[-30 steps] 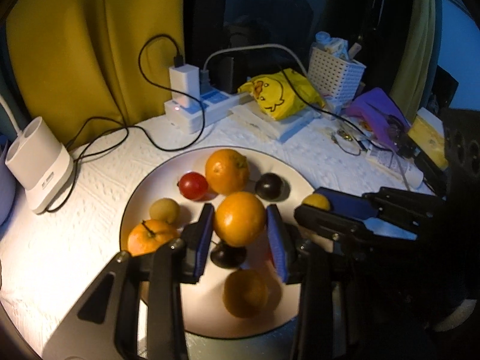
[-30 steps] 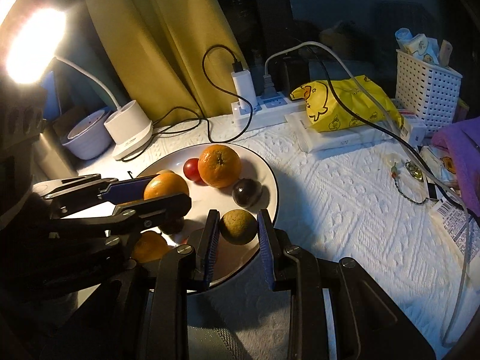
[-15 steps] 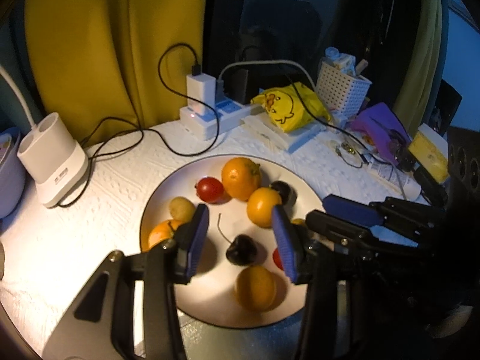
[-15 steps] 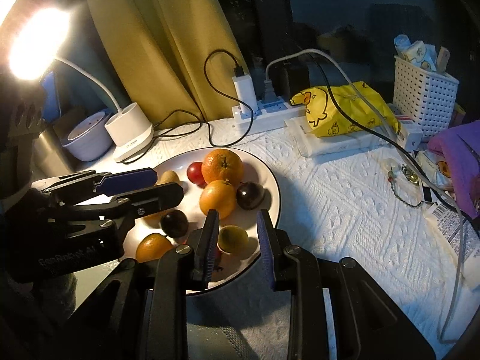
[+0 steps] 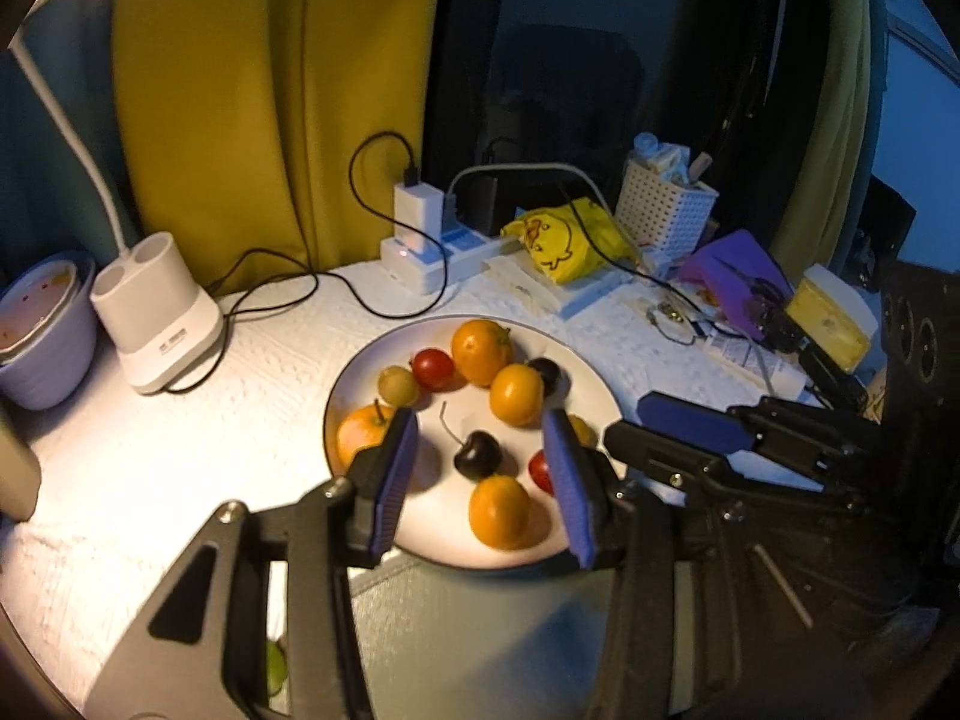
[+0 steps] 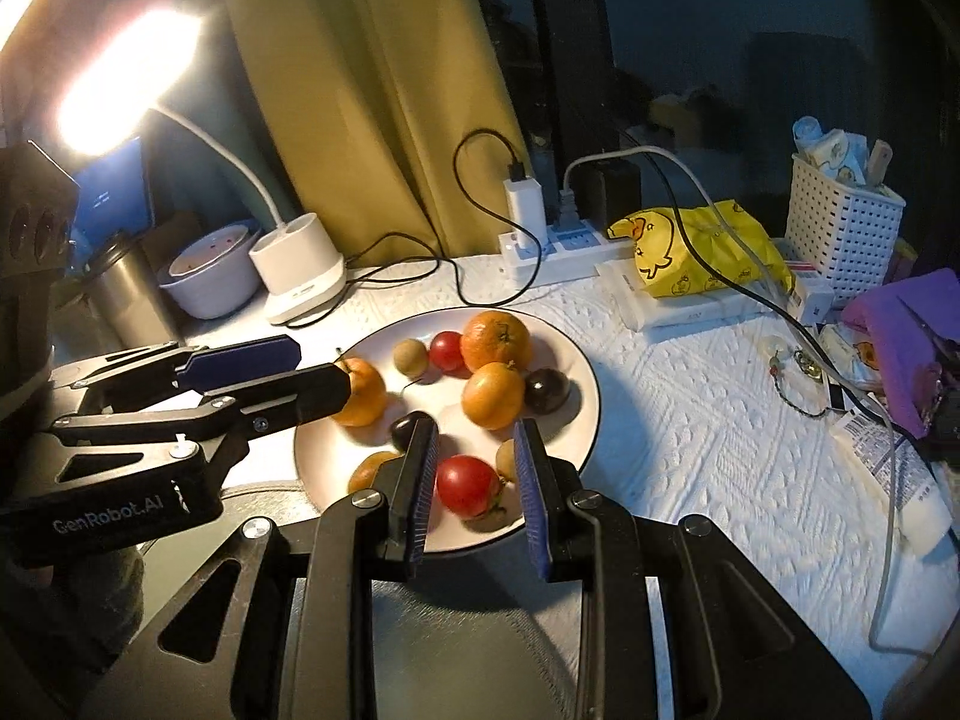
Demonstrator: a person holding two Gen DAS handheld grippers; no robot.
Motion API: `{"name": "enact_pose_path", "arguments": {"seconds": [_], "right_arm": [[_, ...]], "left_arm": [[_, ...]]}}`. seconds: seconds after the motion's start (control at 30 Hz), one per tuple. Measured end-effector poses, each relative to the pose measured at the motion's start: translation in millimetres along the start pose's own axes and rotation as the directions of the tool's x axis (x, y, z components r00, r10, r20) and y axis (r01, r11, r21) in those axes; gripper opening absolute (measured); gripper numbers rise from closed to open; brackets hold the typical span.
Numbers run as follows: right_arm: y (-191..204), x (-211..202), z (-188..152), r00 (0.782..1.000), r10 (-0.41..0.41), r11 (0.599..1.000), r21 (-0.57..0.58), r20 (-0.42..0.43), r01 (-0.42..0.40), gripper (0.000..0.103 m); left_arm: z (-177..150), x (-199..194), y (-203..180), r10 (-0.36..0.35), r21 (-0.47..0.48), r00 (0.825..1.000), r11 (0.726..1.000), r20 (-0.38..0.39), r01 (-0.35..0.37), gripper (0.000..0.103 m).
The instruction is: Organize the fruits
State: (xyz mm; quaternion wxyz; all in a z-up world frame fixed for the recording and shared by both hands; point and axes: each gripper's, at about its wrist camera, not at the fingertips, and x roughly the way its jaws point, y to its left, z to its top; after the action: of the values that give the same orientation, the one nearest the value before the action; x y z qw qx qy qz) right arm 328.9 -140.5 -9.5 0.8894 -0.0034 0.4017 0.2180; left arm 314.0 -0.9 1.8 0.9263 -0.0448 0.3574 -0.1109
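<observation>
Both grippers hover above the near rim of the white plate (image 6: 585, 372), jaws spread and holding nothing. Between the left gripper (image 5: 483, 468) pads lies a dark cherry (image 5: 477, 454); a red tomato (image 6: 468, 485) sits between the right gripper (image 6: 474, 480) pads. A second ago the left one clasped an orange (image 5: 516, 394), now resting mid-plate among other fruit. "GenRobot.AI" is printed on the left gripper's body.

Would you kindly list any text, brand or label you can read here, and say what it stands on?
"GenRobot.AI": on the side of the left gripper, seen from the right wrist.
Print on the yellow duck bag, white packet and lamp base: too small to read.
</observation>
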Motion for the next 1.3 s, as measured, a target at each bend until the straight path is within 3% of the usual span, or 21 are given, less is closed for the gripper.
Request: {"name": "enact_pose_path", "arguments": {"seconds": [0.9,1.3], "right_arm": [[63,-67,-28,0.999,-0.026,0.996,-0.086,0.039,0.029,0.028],[87,-101,-40,0.996,-0.03,0.993,-0.114,0.082,0.04,0.029]], "left_arm": [[-54,-92,2,0.003,-0.027,0.997,1.0,0.081,-0.001,0.045],[-69,-137,-4,0.043,0.006,0.987,0.999,0.153,-0.044,0.047]]}}
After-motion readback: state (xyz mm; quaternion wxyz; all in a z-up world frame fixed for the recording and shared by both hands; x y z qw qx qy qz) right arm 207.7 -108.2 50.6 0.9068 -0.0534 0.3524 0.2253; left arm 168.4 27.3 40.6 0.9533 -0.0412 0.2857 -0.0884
